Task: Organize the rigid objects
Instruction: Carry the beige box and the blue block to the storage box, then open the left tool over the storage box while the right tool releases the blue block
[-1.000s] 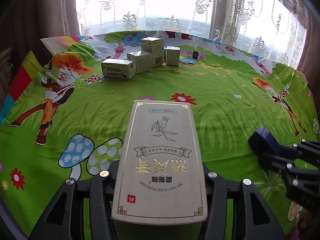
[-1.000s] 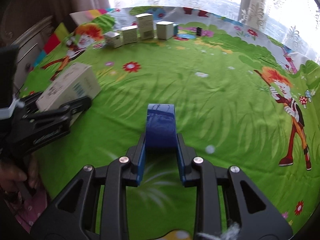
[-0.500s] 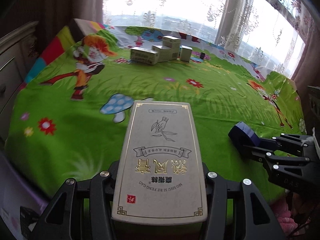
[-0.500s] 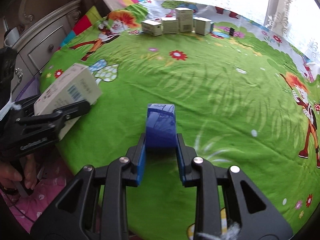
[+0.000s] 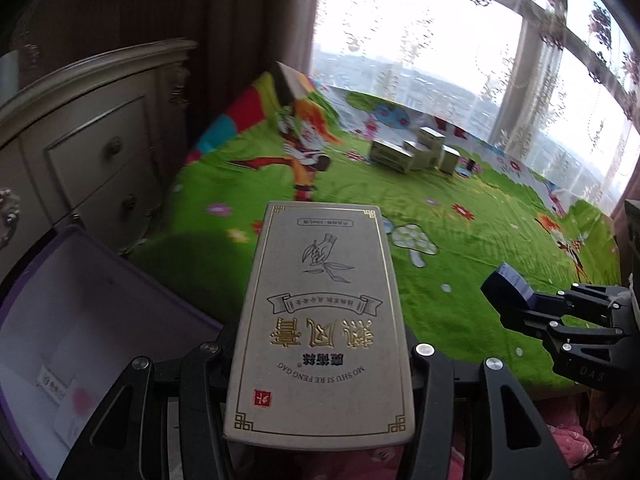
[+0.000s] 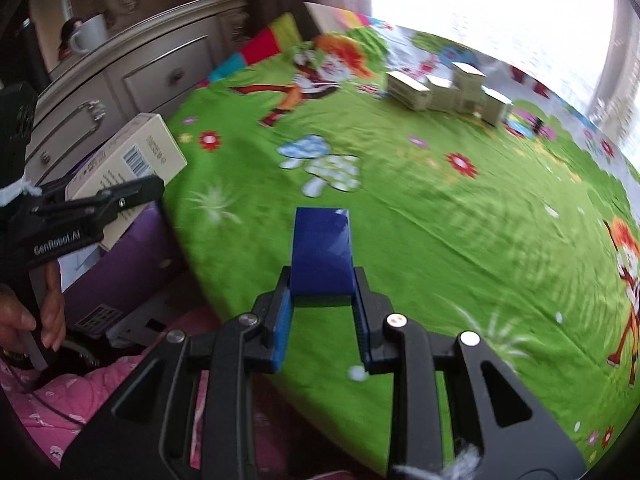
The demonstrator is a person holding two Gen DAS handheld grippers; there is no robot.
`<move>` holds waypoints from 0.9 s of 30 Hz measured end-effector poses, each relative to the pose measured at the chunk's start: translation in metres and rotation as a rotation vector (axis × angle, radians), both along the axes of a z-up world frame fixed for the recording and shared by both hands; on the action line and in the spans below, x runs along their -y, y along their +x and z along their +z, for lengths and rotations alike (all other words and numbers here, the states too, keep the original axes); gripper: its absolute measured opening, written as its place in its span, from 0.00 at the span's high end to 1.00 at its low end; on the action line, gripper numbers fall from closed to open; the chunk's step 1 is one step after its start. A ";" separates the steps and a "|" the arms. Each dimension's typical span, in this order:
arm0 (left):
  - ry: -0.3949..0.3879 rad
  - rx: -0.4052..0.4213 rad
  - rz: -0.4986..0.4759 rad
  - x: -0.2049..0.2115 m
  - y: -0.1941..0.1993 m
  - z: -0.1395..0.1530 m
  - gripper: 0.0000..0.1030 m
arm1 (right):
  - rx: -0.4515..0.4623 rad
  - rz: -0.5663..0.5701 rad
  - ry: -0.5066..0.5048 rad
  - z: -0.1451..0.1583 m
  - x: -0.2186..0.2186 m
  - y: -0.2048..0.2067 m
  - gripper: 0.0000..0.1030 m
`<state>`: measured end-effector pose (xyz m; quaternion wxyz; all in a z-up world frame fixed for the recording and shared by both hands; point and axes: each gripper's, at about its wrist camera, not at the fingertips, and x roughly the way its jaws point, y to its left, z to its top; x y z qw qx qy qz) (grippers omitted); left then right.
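In the left wrist view the left hand-held gripper grasps a tall grey box, long axis running straight out along the fingers, and the open purple case lies just below and left of it, off the bed's edge. In the right wrist view the right hand-held gripper clenches a small blue box over the bed, the case farther off to its left beyond the left one, so the left hand is nearer.

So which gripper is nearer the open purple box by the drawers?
Left. The left gripper, clamped on the beige carton, is right beside the purple box. The right gripper, holding the blue box, is farther off above the green cloth.
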<state>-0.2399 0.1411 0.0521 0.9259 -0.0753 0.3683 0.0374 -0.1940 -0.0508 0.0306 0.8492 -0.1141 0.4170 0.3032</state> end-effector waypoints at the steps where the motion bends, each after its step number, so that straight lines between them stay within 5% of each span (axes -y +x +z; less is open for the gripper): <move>1: 0.013 0.004 0.014 -0.004 -0.004 0.002 0.49 | 0.007 0.019 -0.004 0.002 -0.006 -0.004 0.70; 27: 0.108 -0.122 0.406 -0.141 -0.079 -0.011 0.49 | 0.163 0.655 -0.105 0.023 -0.214 -0.099 0.70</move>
